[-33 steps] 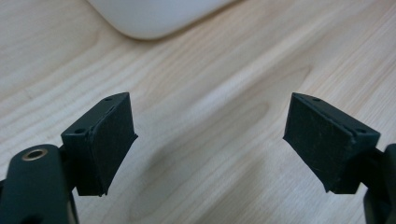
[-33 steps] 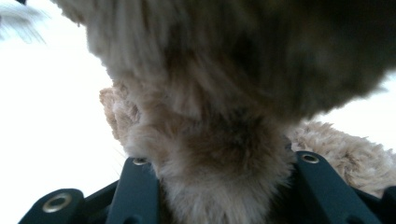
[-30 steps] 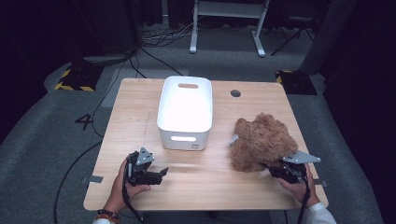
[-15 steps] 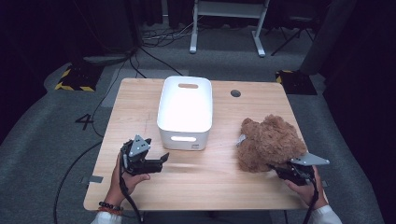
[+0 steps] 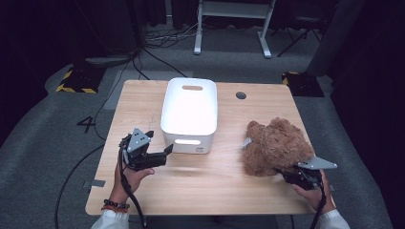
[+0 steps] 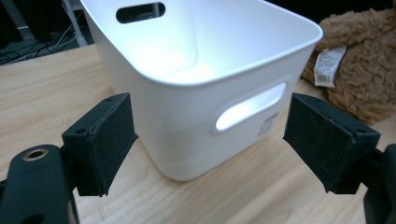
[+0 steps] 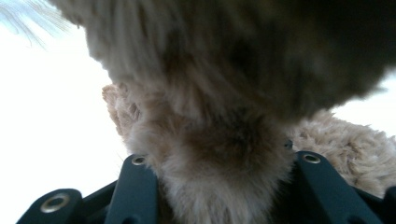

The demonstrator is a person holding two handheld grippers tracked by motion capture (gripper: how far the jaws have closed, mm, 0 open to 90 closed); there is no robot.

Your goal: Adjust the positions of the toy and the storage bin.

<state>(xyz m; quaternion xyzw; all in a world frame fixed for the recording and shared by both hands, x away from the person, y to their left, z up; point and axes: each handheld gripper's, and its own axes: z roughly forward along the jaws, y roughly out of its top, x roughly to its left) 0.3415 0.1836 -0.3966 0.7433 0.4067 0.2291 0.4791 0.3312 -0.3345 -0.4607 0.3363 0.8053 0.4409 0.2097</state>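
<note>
Left gripper (image 5: 168,149), jaws apart and empty, has risen beside the white bin (image 5: 189,114); right gripper (image 5: 284,174) clamps the teddy bear (image 5: 274,145), now drawn nearer, ready for binning.

Readable: a white "4" marked on the grey floor (image 5: 87,125) left of the table. Print on the teddy bear's tag (image 6: 328,59) too small to read.

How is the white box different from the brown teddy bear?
The white box is smooth and hard-looking with straight walls; the teddy bear is brown, fluffy and lumpy. The box is open on top with handle slots; the teddy bear has a small white tag. The right claw pinches the teddy bear's fur, while the left claw is open and apart from the box. Both are on the wooden table.
</note>
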